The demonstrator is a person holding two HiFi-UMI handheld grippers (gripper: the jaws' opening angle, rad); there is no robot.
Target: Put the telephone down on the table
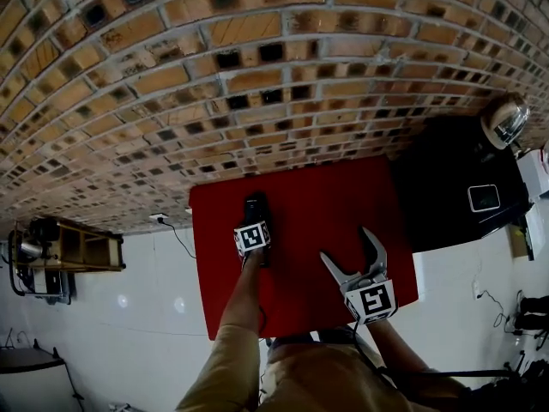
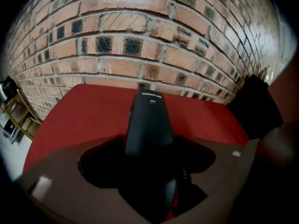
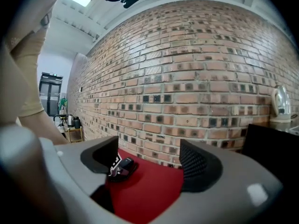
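Note:
A black telephone handset [image 1: 255,202] lies on the red table [image 1: 309,196], toward its left side and lengthwise toward the brick wall. In the left gripper view the handset [image 2: 149,120] lies along the line between the dark jaws of my left gripper [image 2: 149,155], with dark gaps on both sides; the pads do not seem to press on it. My right gripper [image 1: 347,245] hovers over the table's near right part, open and empty. Its own view shows the wide gap [image 3: 148,160] between its jaws, and the left gripper's marker cube [image 3: 115,164] beyond.
The brick wall [image 1: 257,58] stands right behind the table. A black cabinet [image 1: 446,178] on the right carries a kettle [image 1: 506,120] and a small white-framed device [image 1: 484,197]. A wooden shelf [image 1: 69,247] stands at the left, and a cable [image 1: 176,234] lies on the white floor.

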